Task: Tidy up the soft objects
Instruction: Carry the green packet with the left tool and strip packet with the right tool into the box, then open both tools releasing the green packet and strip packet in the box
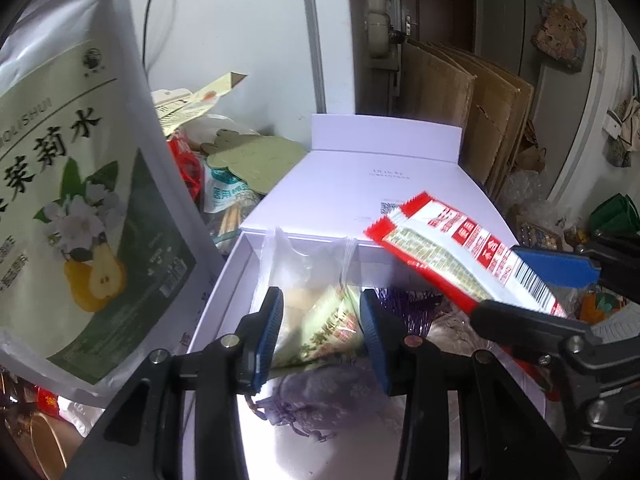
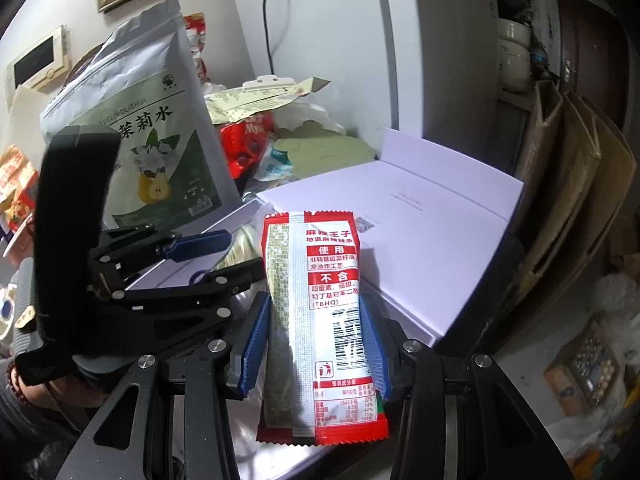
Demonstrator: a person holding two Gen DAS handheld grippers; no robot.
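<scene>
Red-and-white snack packet (image 2: 320, 320): "麻辣王子", "使用", "不含", "(TBHQ)", barcode below. Tall white-green pouch (image 2: 148, 136) left of the packet: "茉莉水", part-hidden Latin strip ending "MOLISHUI". Red bag (image 2: 248, 140) behind the packet: "My", rest unreadable.

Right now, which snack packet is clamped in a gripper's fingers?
The red-and-white spicy-strip packet, pinched in the right gripper; the clear bag sits in the white box.

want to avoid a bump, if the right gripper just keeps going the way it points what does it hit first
Most likely the white box. The right gripper, shut on the red snack packet, points down over the box's open lid, so the packet's far end would probably touch there first. Depth is hard to judge in this fisheye view.
</scene>
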